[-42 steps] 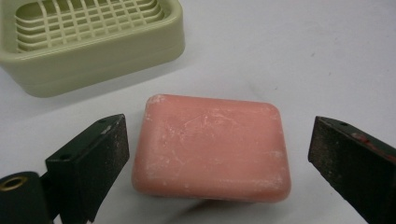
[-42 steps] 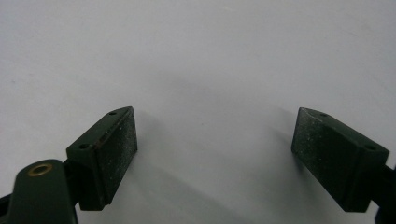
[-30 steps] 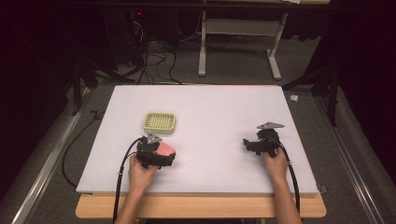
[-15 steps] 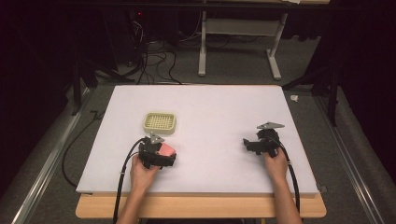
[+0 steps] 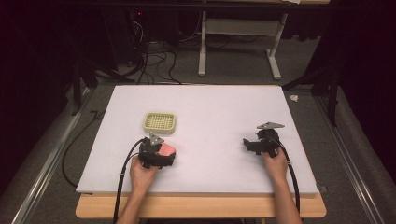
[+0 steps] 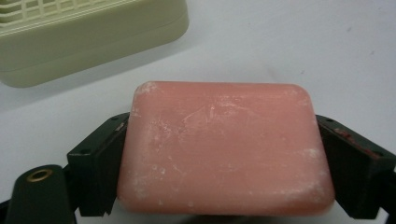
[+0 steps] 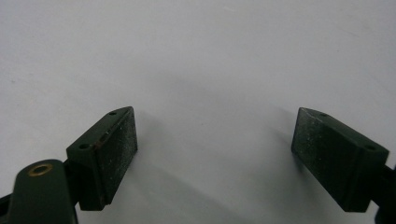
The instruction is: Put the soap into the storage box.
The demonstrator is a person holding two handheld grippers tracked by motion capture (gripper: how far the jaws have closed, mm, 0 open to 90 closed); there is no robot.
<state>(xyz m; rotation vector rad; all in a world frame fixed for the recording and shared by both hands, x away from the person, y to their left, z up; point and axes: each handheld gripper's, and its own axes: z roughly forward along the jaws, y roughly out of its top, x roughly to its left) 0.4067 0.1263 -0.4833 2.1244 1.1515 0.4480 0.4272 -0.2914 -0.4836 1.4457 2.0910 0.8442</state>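
A pink bar of soap (image 6: pixel 224 149) lies between the jaws of my left gripper (image 6: pixel 224 135), and each jaw presses against one side of it. From above, the soap (image 5: pixel 166 149) and the left gripper (image 5: pixel 163 152) sit low over the white board (image 5: pixel 215 107), near its front left. A cream soap dish (image 5: pixel 159 122) with a grid top stands just beyond them; in the left gripper view the dish (image 6: pixel 88 42) is at the upper left. At the front right, my right gripper (image 5: pixel 246 142) is open, and only bare board lies between its jaws (image 7: pixel 215 135).
The white board rests on a wooden table whose front edge (image 5: pixel 201 207) shows below the hands. Cables (image 5: pixel 149 60) and a white desk frame (image 5: pixel 238 28) stand on the floor behind. Metal rails run along both sides of the table.
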